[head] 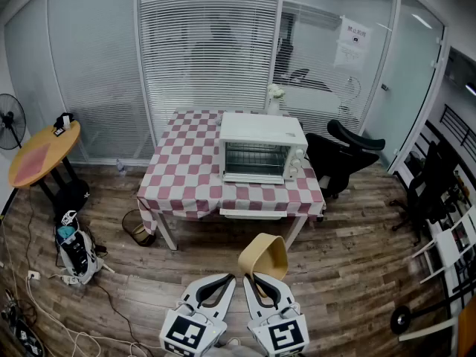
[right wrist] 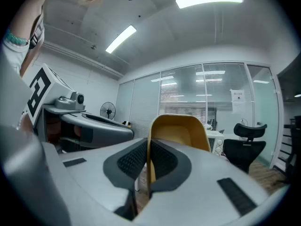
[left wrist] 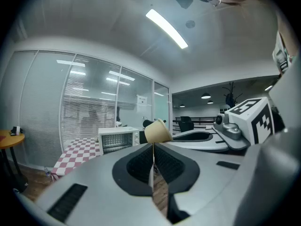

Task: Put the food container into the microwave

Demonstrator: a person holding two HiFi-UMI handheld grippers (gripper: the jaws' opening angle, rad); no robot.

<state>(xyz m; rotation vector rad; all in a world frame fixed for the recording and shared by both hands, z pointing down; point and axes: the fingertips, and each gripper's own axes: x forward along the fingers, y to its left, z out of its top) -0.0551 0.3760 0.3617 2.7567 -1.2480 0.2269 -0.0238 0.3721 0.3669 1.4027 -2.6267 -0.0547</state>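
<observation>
The white microwave (head: pixel 262 148) stands on the table with a red-and-white checked cloth (head: pixel 186 169), its glass door closed. I stand well back from it on the wooden floor. My right gripper (head: pixel 255 280) is shut on the wall of a tan, bowl-shaped food container (head: pixel 265 256), which sticks up past its tips. In the right gripper view the container (right wrist: pixel 181 132) fills the middle and hides most of the microwave. My left gripper (head: pixel 225 281) hangs beside it, shut, with nothing between its pads; its own view shows the container (left wrist: pixel 157 132) ahead and the microwave (left wrist: pixel 117 139) beyond.
A black office chair (head: pixel 343 158) stands just right of the table, with more chairs (head: pixel 431 192) at the far right. A basket (head: pixel 137 227) sits by the table's left leg. A round wooden table (head: pixel 41 158), a fan (head: pixel 9 121), a bag (head: pixel 74 248) and cables lie left.
</observation>
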